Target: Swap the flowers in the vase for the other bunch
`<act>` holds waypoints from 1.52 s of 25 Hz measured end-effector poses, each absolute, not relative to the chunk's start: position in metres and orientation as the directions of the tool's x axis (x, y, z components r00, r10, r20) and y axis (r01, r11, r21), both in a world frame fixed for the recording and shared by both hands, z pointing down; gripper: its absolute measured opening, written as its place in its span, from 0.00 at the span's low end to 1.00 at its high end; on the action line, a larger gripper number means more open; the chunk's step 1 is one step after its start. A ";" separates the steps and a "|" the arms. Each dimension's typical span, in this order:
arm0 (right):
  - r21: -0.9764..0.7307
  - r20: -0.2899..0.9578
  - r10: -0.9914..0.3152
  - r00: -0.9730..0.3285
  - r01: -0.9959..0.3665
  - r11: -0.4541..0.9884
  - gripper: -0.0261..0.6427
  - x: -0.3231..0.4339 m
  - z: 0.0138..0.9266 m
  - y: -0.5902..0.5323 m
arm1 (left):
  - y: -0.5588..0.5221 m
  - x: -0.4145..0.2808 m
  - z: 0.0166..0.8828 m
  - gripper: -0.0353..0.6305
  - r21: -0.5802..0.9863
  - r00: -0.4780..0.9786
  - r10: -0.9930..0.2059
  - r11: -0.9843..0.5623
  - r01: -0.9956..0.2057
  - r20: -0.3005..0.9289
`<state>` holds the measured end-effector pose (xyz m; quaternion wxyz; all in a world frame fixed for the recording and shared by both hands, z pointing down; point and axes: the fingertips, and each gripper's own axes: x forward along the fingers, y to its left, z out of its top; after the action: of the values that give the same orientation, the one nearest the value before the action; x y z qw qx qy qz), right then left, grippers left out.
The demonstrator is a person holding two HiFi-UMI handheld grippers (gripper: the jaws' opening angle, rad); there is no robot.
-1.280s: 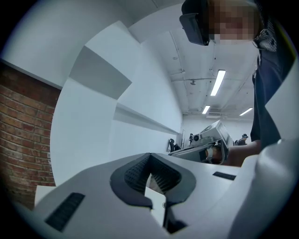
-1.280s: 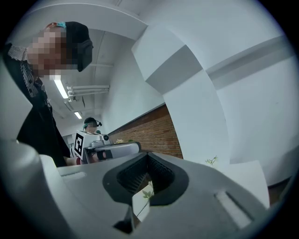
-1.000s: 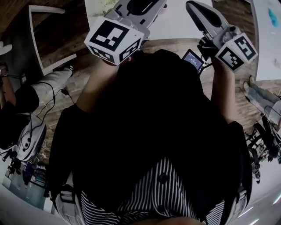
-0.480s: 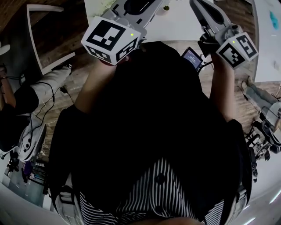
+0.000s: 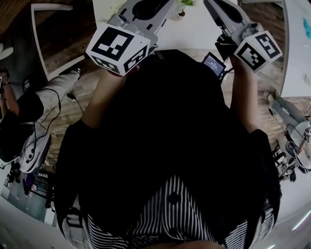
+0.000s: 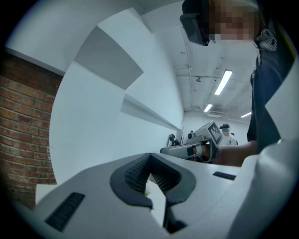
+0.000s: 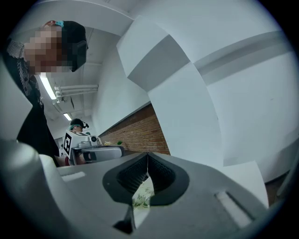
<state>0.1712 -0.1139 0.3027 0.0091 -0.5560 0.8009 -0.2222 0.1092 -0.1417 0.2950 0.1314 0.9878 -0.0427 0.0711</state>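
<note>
Risk first: both tongs are clenched. If they reach the flowers this way, they will likely nudge the stems or tip the vase rather than take hold. Thin stems could also slip between the ribbed pads once gripped.

The left tongs point(image 6: 150, 164) are shut. Their dark ribbed pads point(image 6: 133, 175) meet at the tips with nothing held between them. The right tongs point(image 7: 147, 161) are equally tight and empty. The two tongs are held out roughly level, side by side and apart, in front of the person's dark-clothed chest. They aim toward a white surface point(image 5: 199, 31) on the far side.

Through the slot under the right tongs' pads, green leafy sprigs point(image 7: 141, 197) show ahead on that surface, clear of the tongs. In the head view a small green plant point(image 5: 183, 3) stands on the far part of the surface, between the two tongs. It is too small to tell whether it is the vase or the spare bunch. A brick wall point(image 7: 140, 133) runs along the left. The swap seems not yet begun.
</note>
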 end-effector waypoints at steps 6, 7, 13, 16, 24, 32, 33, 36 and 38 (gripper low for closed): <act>-0.374 0.245 -0.883 -0.401 -0.879 0.296 0.05 0.172 0.310 -0.123 | -0.151 0.111 0.295 0.06 0.257 0.983 -0.087 -0.958 -0.128 0.164; -0.376 0.249 -0.881 -0.402 -0.878 0.294 0.05 0.174 0.314 -0.125 | -0.153 0.112 0.298 0.06 0.260 0.982 -0.089 -0.957 -0.130 0.167; -0.388 0.274 -0.872 -0.405 -0.876 0.285 0.05 0.186 0.333 -0.142 | -0.166 0.119 0.316 0.06 0.280 0.977 -0.083 -0.950 -0.137 0.197; -0.393 0.291 -0.864 -0.411 -0.875 0.283 0.06 0.187 0.340 -0.149 | -0.177 0.119 0.318 0.06 0.292 0.975 -0.093 -0.944 -0.151 0.202; -0.367 0.338 -0.850 -0.403 -0.889 0.275 0.32 0.187 0.357 -0.157 | -0.189 0.115 0.320 0.06 0.298 0.969 -0.104 -0.939 -0.170 0.226; -0.289 0.445 -0.814 -0.373 -0.920 0.264 0.43 0.198 0.386 -0.142 | -0.175 0.117 0.317 0.06 0.298 0.966 -0.109 -0.938 -0.178 0.234; -0.265 0.467 -0.802 -0.372 -0.924 0.275 0.45 0.196 0.390 -0.142 | -0.176 0.115 0.316 0.06 0.295 0.966 -0.112 -0.938 -0.180 0.235; -0.184 0.539 -0.760 -0.364 -0.931 0.315 0.50 0.186 0.401 -0.137 | -0.174 0.107 0.309 0.06 0.282 0.963 -0.124 -0.940 -0.191 0.239; -0.143 0.582 -0.735 -0.349 -0.933 0.330 0.53 0.179 0.410 -0.132 | -0.171 0.100 0.308 0.06 0.276 0.962 -0.132 -0.941 -0.198 0.241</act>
<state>0.1791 -0.1324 0.4103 -0.2125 -0.5295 0.7874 -0.2334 0.1003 -0.1708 0.3084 0.1503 0.9789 -0.0842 0.1103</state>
